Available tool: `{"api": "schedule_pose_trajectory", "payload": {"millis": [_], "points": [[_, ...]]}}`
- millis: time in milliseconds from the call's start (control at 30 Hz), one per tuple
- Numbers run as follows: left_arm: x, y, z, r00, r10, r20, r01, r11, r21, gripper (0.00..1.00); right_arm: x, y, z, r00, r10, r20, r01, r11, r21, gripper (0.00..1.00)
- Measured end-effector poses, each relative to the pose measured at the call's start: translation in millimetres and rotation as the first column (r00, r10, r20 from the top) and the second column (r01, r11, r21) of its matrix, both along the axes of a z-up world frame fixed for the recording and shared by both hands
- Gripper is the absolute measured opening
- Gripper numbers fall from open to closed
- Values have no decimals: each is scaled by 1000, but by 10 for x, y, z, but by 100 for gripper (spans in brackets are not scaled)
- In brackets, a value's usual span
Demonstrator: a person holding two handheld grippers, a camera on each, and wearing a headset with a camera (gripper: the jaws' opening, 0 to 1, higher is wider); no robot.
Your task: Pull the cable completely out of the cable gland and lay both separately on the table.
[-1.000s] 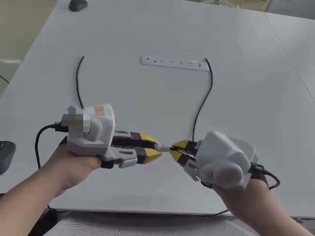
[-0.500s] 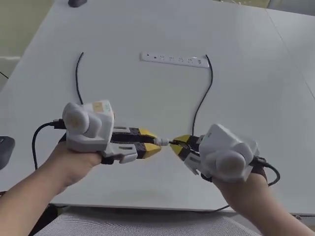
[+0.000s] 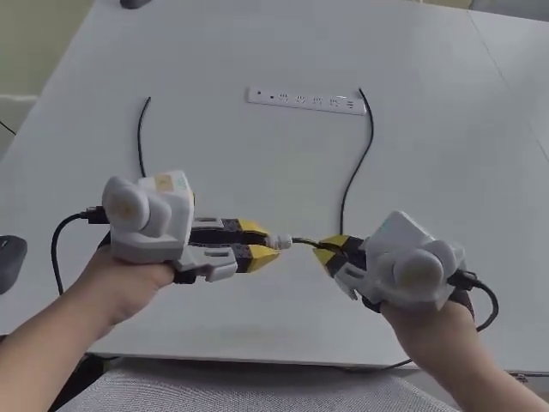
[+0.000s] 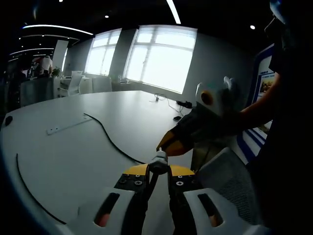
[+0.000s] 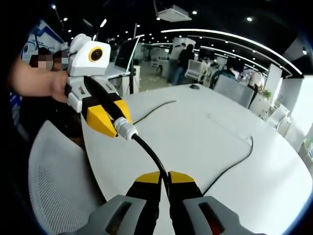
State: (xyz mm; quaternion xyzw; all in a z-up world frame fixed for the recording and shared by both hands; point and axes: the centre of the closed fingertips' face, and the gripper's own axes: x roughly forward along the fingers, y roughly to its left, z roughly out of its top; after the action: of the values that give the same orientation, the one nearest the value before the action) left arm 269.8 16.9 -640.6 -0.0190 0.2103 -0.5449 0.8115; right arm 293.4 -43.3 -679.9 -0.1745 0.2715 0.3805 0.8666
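Note:
My left gripper (image 3: 273, 246) is shut on a small white cable gland (image 3: 280, 245), which sits at its yellow tips (image 4: 158, 163). A short black cable (image 3: 304, 245) runs from the gland to my right gripper (image 3: 324, 251), whose jaws are shut on it. In the right gripper view the cable (image 5: 150, 155) rises from my closed jaws (image 5: 164, 177) to the gland (image 5: 126, 130) held by the other gripper (image 5: 102, 115). Both grippers hover above the near part of the white table (image 3: 257, 154), a hand's width apart.
A white power strip (image 3: 305, 100) lies at the table's far middle, its black cord (image 3: 356, 172) curving toward the right gripper. A loose black cable (image 3: 140, 137) lies at left. A dark object (image 3: 9, 257) sits at the left edge. People and chairs (image 5: 188, 61) stand in the background.
The grippers have drawn apart sideways, and more black cable shows between the gland and the right gripper than a second ago.

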Motion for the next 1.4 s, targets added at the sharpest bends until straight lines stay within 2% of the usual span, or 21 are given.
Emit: {"api": "schedule_pose_trajectory", "payload": {"millis": [133, 267, 333, 467, 733, 933, 1100, 1267, 1400], "points": [[-15, -17, 9, 1000, 1, -3, -1, 1000, -5, 15, 64, -177, -103, 993, -110, -47, 111, 994, 19, 0], [-22, -36, 11, 1000, 2, -2, -2, 1000, -8, 14, 99, -303, -197, 976, -198, -93, 202, 979, 33, 0], [-26, -45, 5, 1000, 0, -3, 0, 1000, -7, 14, 88, -333, -260, 964, -230, -133, 239, 970, 51, 0], [-49, -66, -27, 1000, -10, -6, 10, 1000, 4, 15, 53, -332, -325, 960, -236, -150, 245, 968, 50, 0], [-45, -21, -53, 1000, -4, -15, 5, 1000, 8, 15, -8, -327, -294, 965, -217, -145, 229, 971, 71, 2], [-40, -1, -62, 1000, -3, -13, 3, 1000, 16, 15, -29, -316, -257, 977, -186, -105, 192, 980, 50, 2], [-27, -3, -41, 1000, -1, -9, 1, 1000, 12, 15, -39, -327, -212, 988, -147, -56, 147, 989, -2, 3], [-12, 11, -27, 1000, 4, -8, -4, 1000, 12, 15, -85, -307, -87, 996, -89, -9, 89, 995, -47, 8], [-31, 13, -28, 1000, -1, -8, 1, 1000, 19, 15, -154, -174, 76, 999, 2, 47, 3, 995, -97, 11]]}}
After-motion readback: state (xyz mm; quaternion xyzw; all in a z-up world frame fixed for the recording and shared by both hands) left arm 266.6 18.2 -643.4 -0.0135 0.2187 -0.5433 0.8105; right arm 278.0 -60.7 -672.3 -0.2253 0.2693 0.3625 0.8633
